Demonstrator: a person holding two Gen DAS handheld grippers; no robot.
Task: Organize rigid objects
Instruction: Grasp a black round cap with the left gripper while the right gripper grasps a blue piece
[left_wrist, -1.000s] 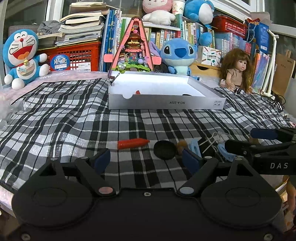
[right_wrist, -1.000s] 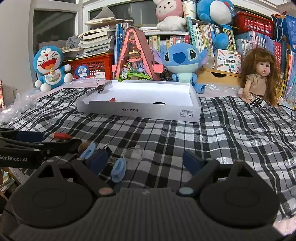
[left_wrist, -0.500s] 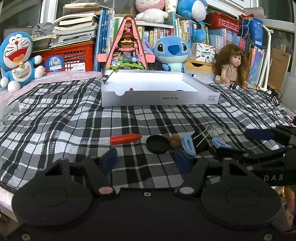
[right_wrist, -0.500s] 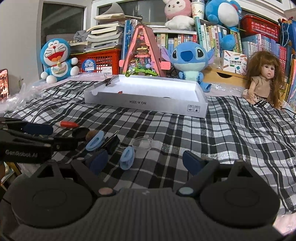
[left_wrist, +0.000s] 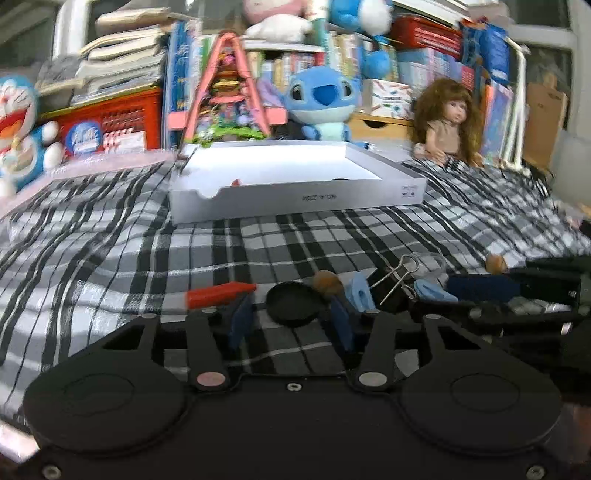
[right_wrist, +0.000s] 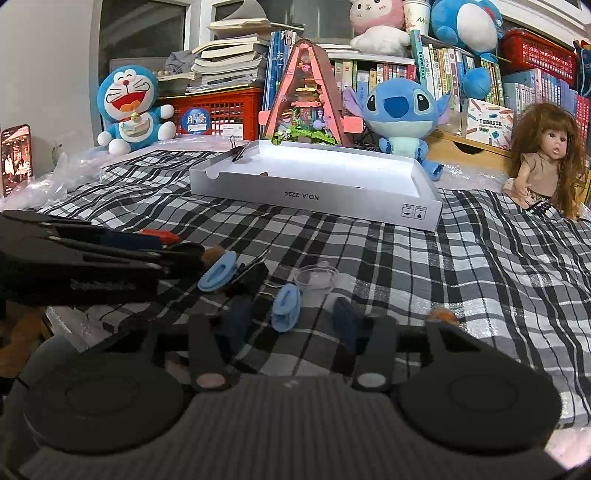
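On the black-and-white checked cloth (left_wrist: 110, 258), the left gripper (left_wrist: 291, 321) is closing around a flat round black disc (left_wrist: 293, 303); its pads are not yet touching it. A red marker-like stick (left_wrist: 219, 294) lies crosswise just to the left, tip pointing right. The right gripper (right_wrist: 291, 319) is closing too, with a light-blue plastic clip (right_wrist: 286, 308) standing on end between its pads, untouched. An open white cardboard box (right_wrist: 314, 195) sits well beyond.
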